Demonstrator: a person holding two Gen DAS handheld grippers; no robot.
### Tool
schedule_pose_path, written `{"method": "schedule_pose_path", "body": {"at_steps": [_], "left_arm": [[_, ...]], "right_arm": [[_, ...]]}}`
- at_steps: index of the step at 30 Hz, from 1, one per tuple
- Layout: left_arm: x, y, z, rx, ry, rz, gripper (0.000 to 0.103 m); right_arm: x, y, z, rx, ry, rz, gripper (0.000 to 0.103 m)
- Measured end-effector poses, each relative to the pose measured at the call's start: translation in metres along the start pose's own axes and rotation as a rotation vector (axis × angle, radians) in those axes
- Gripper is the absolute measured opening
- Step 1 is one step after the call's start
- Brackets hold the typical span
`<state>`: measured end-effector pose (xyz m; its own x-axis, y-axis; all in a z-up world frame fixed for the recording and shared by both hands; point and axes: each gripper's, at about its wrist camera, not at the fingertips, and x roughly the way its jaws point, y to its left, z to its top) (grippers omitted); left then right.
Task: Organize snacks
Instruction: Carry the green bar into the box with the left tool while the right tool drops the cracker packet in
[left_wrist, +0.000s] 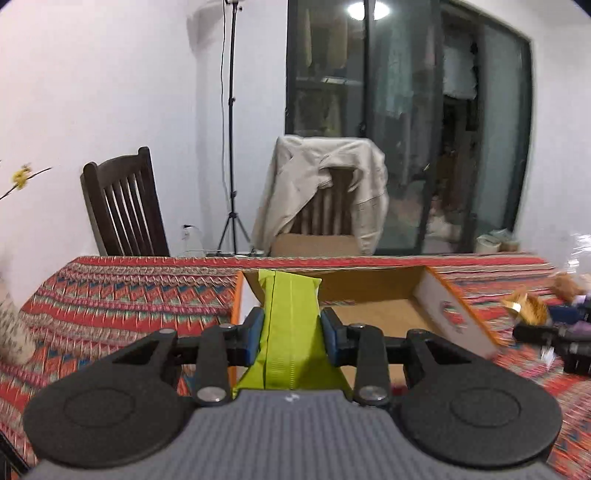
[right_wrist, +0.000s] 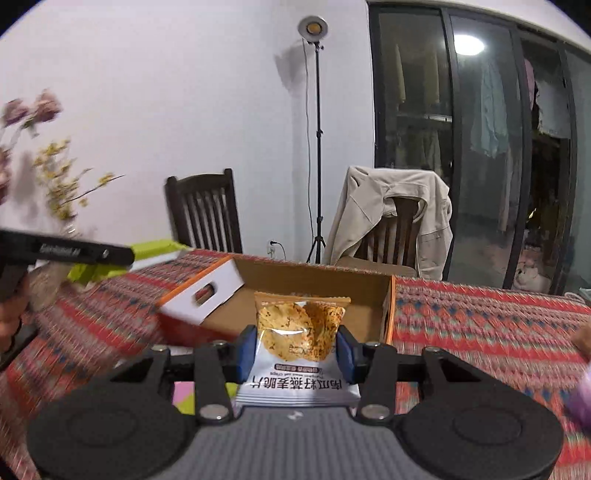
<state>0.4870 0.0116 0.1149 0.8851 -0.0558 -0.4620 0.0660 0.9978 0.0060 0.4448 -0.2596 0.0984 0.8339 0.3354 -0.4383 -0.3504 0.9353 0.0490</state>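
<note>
My left gripper is shut on a lime-green snack packet and holds it above the near left corner of an open cardboard box. My right gripper is shut on a white and orange oat-crisp packet, held in front of the same box, whose inside looks bare. The left gripper with the green packet also shows at the left of the right wrist view. The right gripper shows blurred at the right of the left wrist view.
The table carries a red patterned cloth. More snack packets lie on the right. A vase with flowers stands at the left. Two wooden chairs, one draped with a beige jacket, and a light stand are behind the table.
</note>
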Motion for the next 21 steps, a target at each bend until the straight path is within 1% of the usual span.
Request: {"method": "schedule_pose_path", "body": {"at_steps": [2,5,6,7,9,11,12,14,15,16,18,19,20,21], "left_arm": [[0.043,0.003,0.008,-0.002,0.04,0.023,0.034],[0.104,0.007,0.009,0.01,0.094,0.02,0.034],[0.122,0.007,0.008,0.009,0.116,0.03,0.034],[0.139,0.008,0.007,0.009,0.14,0.043,0.034],[0.162,0.012,0.003,0.02,0.17,0.059,0.034],[0.175,0.014,0.0,0.029,0.169,0.076,0.035],[0.179,0.013,-0.001,0.039,0.161,0.084,0.035],[0.185,0.012,-0.006,0.071,0.163,0.098,0.041],[0.188,0.013,-0.007,0.071,0.168,0.101,0.044],[0.192,0.015,-0.009,0.058,0.18,0.086,0.044],[0.194,0.021,-0.008,0.026,0.183,0.068,0.046],[0.195,0.022,-0.008,0.02,0.185,0.061,0.046],[0.195,0.022,-0.007,0.02,0.187,0.062,0.046],[0.195,0.022,-0.007,0.022,0.188,0.063,0.046]], "right_arm": [[0.045,-0.014,0.021,0.009,0.053,-0.014,0.044],[0.119,-0.036,0.045,0.042,0.15,-0.032,0.044],[0.143,-0.038,0.05,0.031,0.179,-0.041,0.044],[0.169,-0.039,0.055,0.004,0.212,-0.071,0.044],[0.213,-0.039,0.058,-0.045,0.273,-0.131,0.044],[0.249,-0.041,0.056,-0.07,0.324,-0.18,0.044],[0.262,-0.04,0.052,-0.075,0.34,-0.196,0.044],[0.277,-0.044,0.047,-0.067,0.353,-0.214,0.045],[0.28,-0.046,0.045,-0.054,0.351,-0.225,0.046],[0.282,-0.048,0.043,-0.043,0.355,-0.233,0.049],[0.28,-0.051,0.043,-0.031,0.329,-0.232,0.06],[0.277,-0.052,0.044,-0.024,0.307,-0.228,0.068],[0.275,-0.053,0.043,-0.02,0.292,-0.231,0.074],[0.274,-0.053,0.042,-0.019,0.284,-0.232,0.074]]}}
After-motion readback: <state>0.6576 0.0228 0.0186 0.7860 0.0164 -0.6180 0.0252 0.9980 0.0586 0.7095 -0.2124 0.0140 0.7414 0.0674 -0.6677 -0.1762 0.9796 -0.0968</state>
